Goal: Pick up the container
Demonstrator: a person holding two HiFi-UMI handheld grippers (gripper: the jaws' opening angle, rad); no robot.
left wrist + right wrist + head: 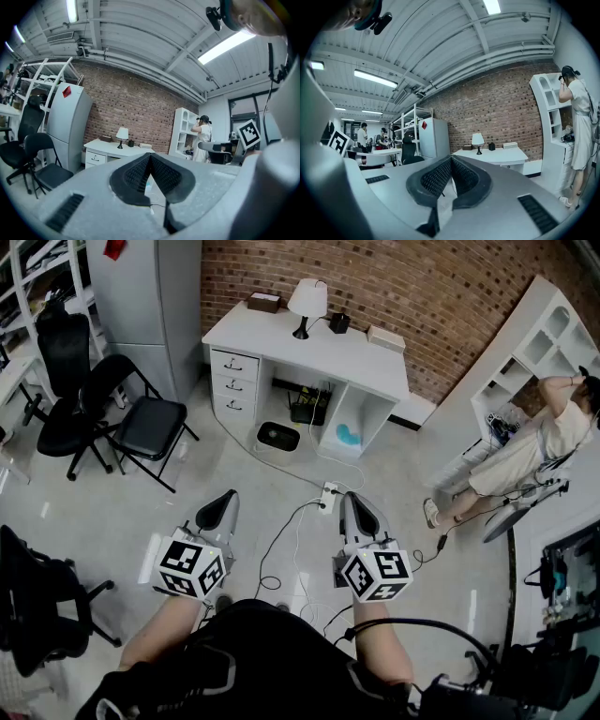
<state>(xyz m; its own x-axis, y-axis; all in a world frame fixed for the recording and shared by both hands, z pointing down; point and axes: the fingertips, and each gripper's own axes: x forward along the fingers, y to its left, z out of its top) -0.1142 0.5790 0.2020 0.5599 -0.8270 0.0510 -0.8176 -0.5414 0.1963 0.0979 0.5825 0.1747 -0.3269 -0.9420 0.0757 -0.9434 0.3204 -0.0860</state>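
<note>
I stand on the floor some way in front of a white desk (281, 341). Both grippers are held out at waist height. My left gripper (225, 502) is shut with nothing between its pads, and the left gripper view shows its jaws pressed together (150, 157). My right gripper (355, 503) is likewise shut and empty, its tips meeting (451, 162). On the desk lie a brown box (263, 303), a small black box (338, 322) and a white box (385, 338). A black bin (278, 436) sits on the floor under the desk. Neither gripper is near any of them.
A table lamp (307, 301) stands on the desk. A folding chair (150, 427) and an office chair (66, 371) are at the left. A person (525, 451) stands at white shelves on the right. Cables (281, 540) and a power strip (328, 495) lie on the floor.
</note>
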